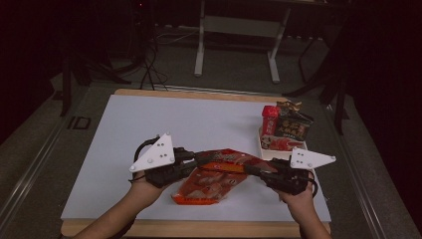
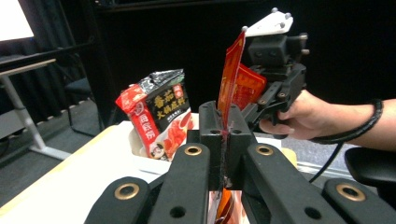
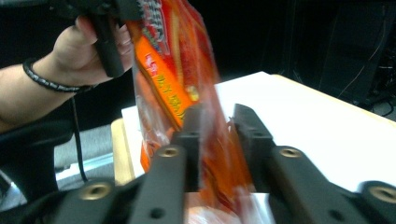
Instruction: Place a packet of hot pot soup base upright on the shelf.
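High view: I hold a flat orange-red crinkly plastic snack pouch (image 1: 214, 175) low over the near edge of the white table (image 1: 149, 119), between my left hand-held gripper (image 1: 198, 158) and my right hand-held gripper (image 1: 247, 169). The left is clamped tight on the pouch's edge. The right's jaws straddle the opposite end, a gap on 1 side, so I judge that grip not yet firm. Moving the pouch is left to do. Left gripper view adds a black-and-red sauce packet (image 2: 161, 112) upright in a white tray (image 2: 135, 149); right gripper view adds that gap.
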Tool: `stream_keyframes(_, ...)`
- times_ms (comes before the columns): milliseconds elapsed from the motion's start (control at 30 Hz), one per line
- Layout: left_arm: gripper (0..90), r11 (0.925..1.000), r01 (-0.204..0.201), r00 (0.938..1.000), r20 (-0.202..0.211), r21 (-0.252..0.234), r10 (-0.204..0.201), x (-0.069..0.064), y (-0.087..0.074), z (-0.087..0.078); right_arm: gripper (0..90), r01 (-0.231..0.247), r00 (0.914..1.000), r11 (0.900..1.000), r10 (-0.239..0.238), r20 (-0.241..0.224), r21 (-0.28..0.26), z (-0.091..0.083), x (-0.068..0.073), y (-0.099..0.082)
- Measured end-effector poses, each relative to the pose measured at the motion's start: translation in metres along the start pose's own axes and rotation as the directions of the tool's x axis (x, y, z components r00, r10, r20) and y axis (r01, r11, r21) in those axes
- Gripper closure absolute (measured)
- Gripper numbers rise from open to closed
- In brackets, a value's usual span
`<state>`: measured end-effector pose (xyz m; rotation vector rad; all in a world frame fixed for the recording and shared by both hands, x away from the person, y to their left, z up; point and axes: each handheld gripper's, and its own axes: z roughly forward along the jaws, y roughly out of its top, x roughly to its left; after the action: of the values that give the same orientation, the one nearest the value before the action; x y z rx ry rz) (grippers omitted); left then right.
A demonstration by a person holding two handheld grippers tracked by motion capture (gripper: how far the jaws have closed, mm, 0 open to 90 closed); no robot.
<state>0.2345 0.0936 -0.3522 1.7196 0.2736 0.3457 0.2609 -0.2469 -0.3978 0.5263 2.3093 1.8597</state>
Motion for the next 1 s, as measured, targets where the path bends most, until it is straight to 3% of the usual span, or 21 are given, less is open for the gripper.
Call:
stream_keyframes(33,90.0,1.0,0.002,1.0,-0.002,0.002,-0.002,0.001,0.0,-0.001,88.5,0.001,0.9998,1.0,0.0,-0.017,0.009,0.0,0.001,0.001)
stream_keyframes(67,90.0,1.0,0.003,1.0,-0.009,-0.001,-0.003,0.002,-0.001,-0.002,89.8,0.002,0.9992,0.9998,-0.001,-0.041,0.02,0.0,0.001,0.002)
stream_keyframes(233,90.0,0.9991,0.04,0.9992,-0.004,-0.016,-0.04,0.009,-0.002,-0.007,90.0,0.001,0.9982,0.9991,0.001,-0.059,0.043,0.0,0.009,0.011)
stream_keyframes(333,89.9,0.9981,0.058,0.9983,0.01,-0.02,-0.058,0.011,-0.004,-0.009,90.0,0.019,0.9995,0.9985,-0.018,-0.028,0.052,0.0,0.012,0.019)
stream_keyframes(433,89.6,0.9964,0.076,0.9964,0.04,-0.038,-0.074,0.015,-0.005,-0.011,90.0,0.032,0.9986,0.9981,-0.03,-0.044,0.053,-0.002,0.011,0.028)
stream_keyframes(533,88.9,0.9923,0.114,0.9912,0.074,-0.05,-0.11,0.021,-0.007,-0.012,90.0,0.035,0.9993,0.997,-0.035,-0.013,0.069,-0.002,0.014,0.036)
stream_keyframes(600,87.4,0.9917,0.112,0.9912,0.078,-0.063,-0.107,0.023,-0.007,-0.013,90.0,0.047,0.9989,0.9956,-0.048,0.003,0.08,-0.002,0.016,0.042)
stream_keyframes(733,79.3,0.9879,0.125,0.9904,0.071,-0.092,-0.119,0.022,-0.008,-0.015,90.0,0.054,0.9985,0.996,-0.055,0.008,0.071,-0.003,0.017,0.05)
stream_keyframes(867,72.3,0.9902,0.1,0.9932,0.069,-0.098,-0.094,0.021,-0.007,-0.017,90.0,0.065,0.9977,0.9948,-0.066,0.011,0.078,-0.002,0.017,0.058)
stream_keyframes(1000,51.2,0.9939,0.065,0.9977,0.027,-0.09,-0.063,0.017,-0.005,-0.018,90.0,0.076,0.9966,0.9937,-0.078,0.024,0.083,-0.004,0.016,0.066)
